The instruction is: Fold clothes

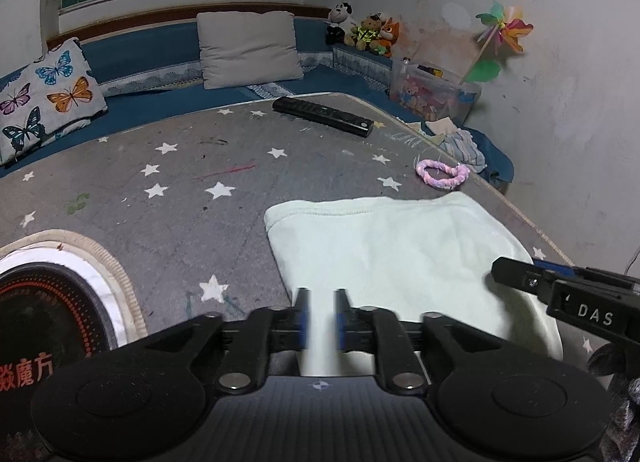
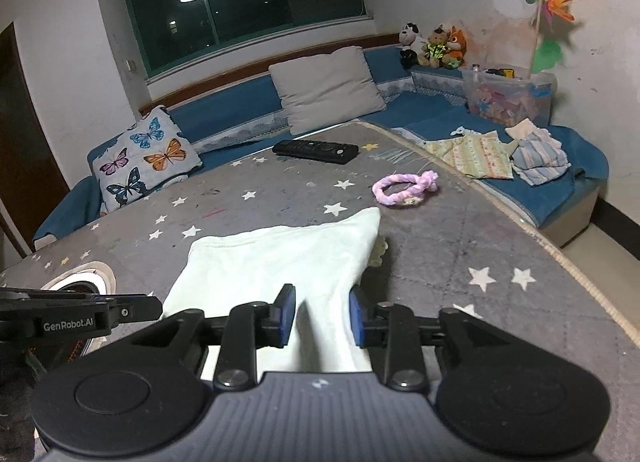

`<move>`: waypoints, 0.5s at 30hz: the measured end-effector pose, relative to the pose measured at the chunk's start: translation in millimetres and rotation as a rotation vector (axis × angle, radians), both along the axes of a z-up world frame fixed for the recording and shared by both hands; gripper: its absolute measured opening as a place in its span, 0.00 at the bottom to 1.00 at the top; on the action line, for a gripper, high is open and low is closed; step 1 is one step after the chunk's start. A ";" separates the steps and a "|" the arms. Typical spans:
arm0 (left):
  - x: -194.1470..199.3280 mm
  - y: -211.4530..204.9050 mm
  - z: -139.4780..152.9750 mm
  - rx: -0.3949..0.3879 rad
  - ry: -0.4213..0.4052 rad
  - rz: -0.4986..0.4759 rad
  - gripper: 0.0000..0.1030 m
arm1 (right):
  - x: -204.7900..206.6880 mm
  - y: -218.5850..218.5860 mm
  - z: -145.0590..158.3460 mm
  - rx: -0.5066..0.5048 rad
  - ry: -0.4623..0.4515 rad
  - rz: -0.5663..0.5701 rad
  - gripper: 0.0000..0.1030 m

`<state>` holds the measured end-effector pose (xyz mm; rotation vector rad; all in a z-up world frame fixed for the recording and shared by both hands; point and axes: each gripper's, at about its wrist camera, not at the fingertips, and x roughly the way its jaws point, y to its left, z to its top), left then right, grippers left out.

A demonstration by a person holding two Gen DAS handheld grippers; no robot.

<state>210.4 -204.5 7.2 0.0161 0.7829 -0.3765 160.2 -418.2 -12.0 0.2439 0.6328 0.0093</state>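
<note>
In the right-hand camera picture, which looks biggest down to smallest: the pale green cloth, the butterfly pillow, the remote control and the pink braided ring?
As they look in that view:
1. Pale green cloth, though it lies nearest the camera.
2. Butterfly pillow.
3. Remote control and pink braided ring look about alike; I would not rank them.

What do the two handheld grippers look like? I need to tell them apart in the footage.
Both are matte black with ribbed bodies, round discs, silver screws and blue finger pads. The left gripper reads "GenRobot.AI" on its side; the right gripper reads "DAS". No sleeves or cables show clearly.
</note>
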 end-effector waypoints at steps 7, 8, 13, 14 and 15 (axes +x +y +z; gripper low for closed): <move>-18.2 1.1 2.2 0.026 -0.020 -0.027 0.53 | -16.6 8.9 6.0 -0.058 -0.029 0.000 0.41; -20.6 1.1 2.1 0.029 -0.021 -0.030 0.55 | -19.3 9.8 6.5 -0.069 -0.033 -0.001 0.41; -31.7 2.4 -3.2 0.042 -0.012 -0.044 0.60 | -25.5 13.5 2.4 -0.063 -0.027 0.021 0.41; -33.3 2.6 -4.5 0.044 -0.010 -0.047 0.60 | -26.8 14.6 1.6 -0.065 -0.027 0.023 0.41; -34.7 2.8 -5.9 0.046 -0.007 -0.050 0.61 | -29.5 15.6 0.9 -0.068 -0.031 0.021 0.41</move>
